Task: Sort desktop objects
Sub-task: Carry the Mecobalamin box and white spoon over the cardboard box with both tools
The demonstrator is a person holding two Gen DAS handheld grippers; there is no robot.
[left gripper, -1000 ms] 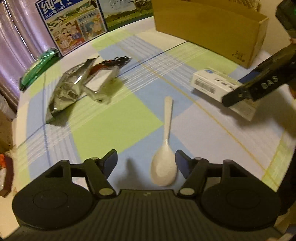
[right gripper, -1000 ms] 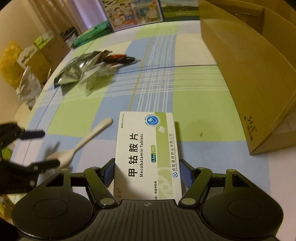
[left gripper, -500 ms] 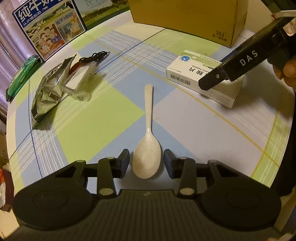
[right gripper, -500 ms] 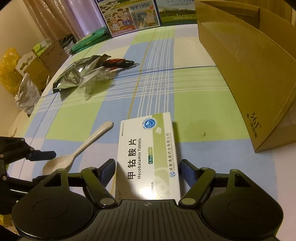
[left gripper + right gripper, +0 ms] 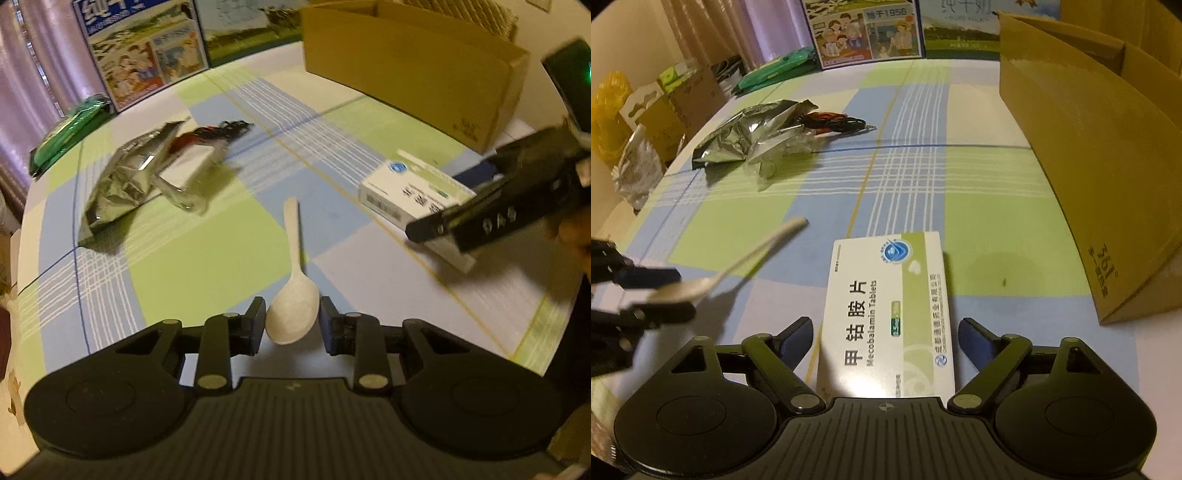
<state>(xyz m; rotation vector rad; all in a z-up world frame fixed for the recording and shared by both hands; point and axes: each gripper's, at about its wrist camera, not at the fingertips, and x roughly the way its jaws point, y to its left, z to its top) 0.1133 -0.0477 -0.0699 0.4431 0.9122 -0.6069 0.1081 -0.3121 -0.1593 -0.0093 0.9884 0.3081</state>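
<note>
A cream plastic spoon (image 5: 293, 240) points away from me on the checked tablecloth (image 5: 192, 266). My left gripper (image 5: 293, 321) is shut on its bowl, a finger touching each side. In the right wrist view the spoon (image 5: 757, 254) angles up from those fingers, its shadow on the cloth below it. A white and green tablet box (image 5: 886, 306) lies flat between the spread fingers of my open right gripper (image 5: 886, 339), with a gap on both sides. The left wrist view shows that box (image 5: 406, 188) under one black finger (image 5: 480, 221).
A big open cardboard box (image 5: 1089, 166) stands at the right. At the far left lie a silver foil bag (image 5: 125, 181), a clear plastic bag (image 5: 184, 173) and black and red cables (image 5: 838, 120). A green packet (image 5: 66, 133) and printed cartons (image 5: 144, 48) line the back edge.
My left fingers have closed in from wide apart until they touch the spoon's bowl. My right fingers have spread away from the tablet box, which had sat tight between them.
</note>
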